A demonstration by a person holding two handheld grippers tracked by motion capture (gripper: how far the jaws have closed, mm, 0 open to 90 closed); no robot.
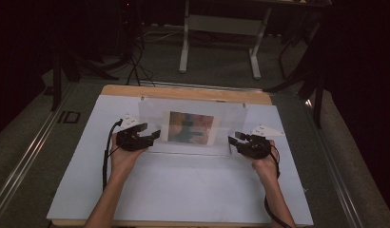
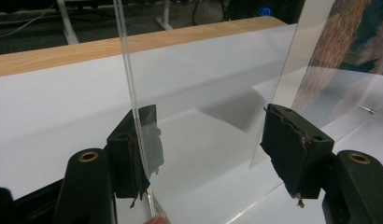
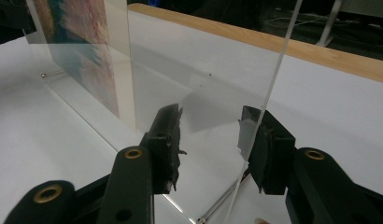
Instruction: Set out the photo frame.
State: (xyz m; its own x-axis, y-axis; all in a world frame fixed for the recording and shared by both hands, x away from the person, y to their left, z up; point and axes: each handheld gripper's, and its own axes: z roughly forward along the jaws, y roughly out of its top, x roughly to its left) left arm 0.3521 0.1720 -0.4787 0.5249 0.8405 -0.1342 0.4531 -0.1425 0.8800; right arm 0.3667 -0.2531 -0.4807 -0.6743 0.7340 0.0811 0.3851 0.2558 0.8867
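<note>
A clear acrylic frame (image 1: 152, 114) stands upright on the white table, with a colourful picture (image 1: 190, 127) at its middle. My left gripper (image 1: 150, 132) is at its left edge, open. In the left gripper view the frame's double edge (image 2: 133, 93) runs against the left pad (image 2: 133, 154), and the right pad (image 2: 292, 140) stands well apart. My right gripper (image 1: 234, 137) is at the frame's right edge, open too. In the right gripper view the edge (image 3: 273, 70) passes just by the right pad (image 3: 266, 144). The picture (image 3: 82, 42) shows farther off.
The white table top (image 1: 183, 190) has a wooden strip (image 1: 183, 92) along its far side. A clear sheet (image 1: 193, 148) lies flat at the frame's foot, with a small metal pin (image 3: 44, 74) near it. Behind the table stands a white desk frame (image 1: 219, 28) on a dark floor.
</note>
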